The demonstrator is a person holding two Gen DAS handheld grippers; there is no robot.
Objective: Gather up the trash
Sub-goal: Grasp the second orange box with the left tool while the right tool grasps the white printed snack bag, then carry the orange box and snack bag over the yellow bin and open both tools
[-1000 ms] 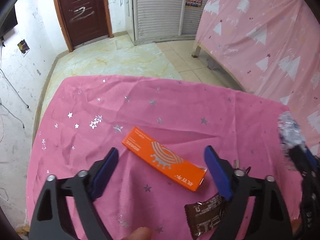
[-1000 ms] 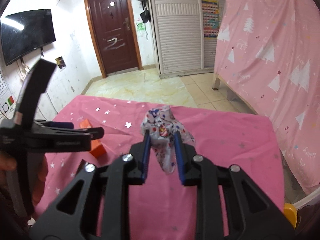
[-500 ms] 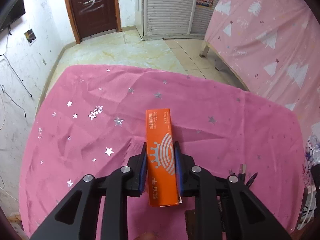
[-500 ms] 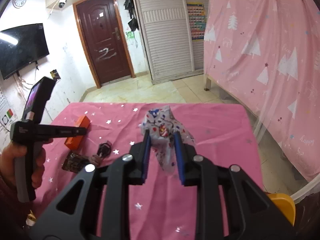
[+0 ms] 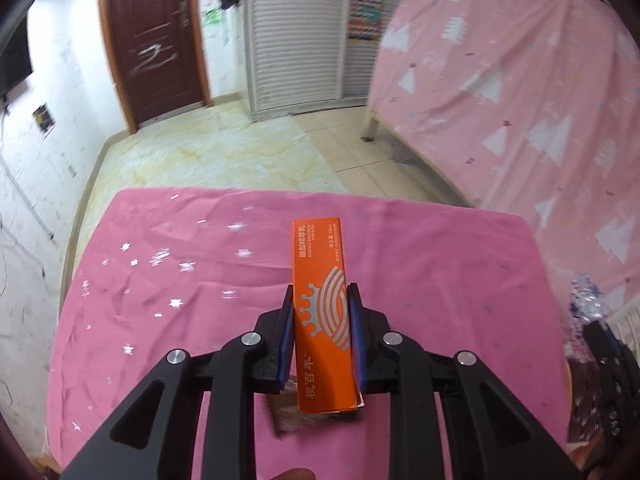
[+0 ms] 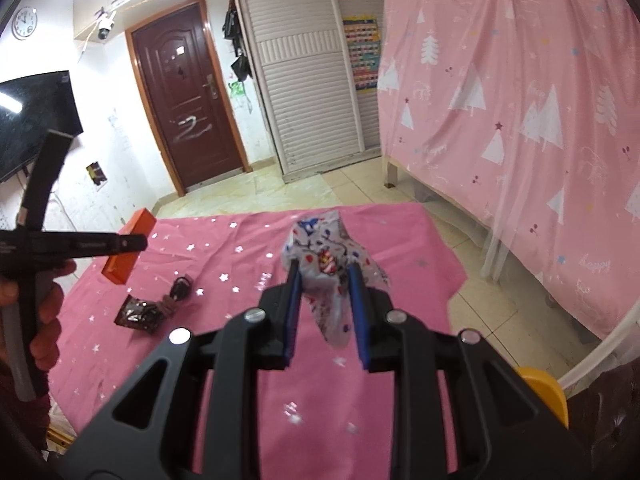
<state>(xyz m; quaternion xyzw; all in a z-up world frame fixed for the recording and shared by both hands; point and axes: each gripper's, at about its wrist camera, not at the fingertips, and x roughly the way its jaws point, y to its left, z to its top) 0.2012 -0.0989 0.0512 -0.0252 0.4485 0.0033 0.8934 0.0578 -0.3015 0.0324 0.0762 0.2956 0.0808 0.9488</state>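
- Your counter, draped in a pink star-printed cloth [image 6: 400, 240], carries a dark crinkled foil wrapper [image 6: 138, 314] and, touching it, a small black object [image 6: 181, 289];
- your left tool [image 5: 319, 320] has its pads clamped on a long orange cardboard box [image 5: 322, 312], lifted clear of the cloth;
- your right tool [image 6: 325, 300] is closed on a crumpled white plastic bag with coloured print [image 6: 326, 264], held above the counter.
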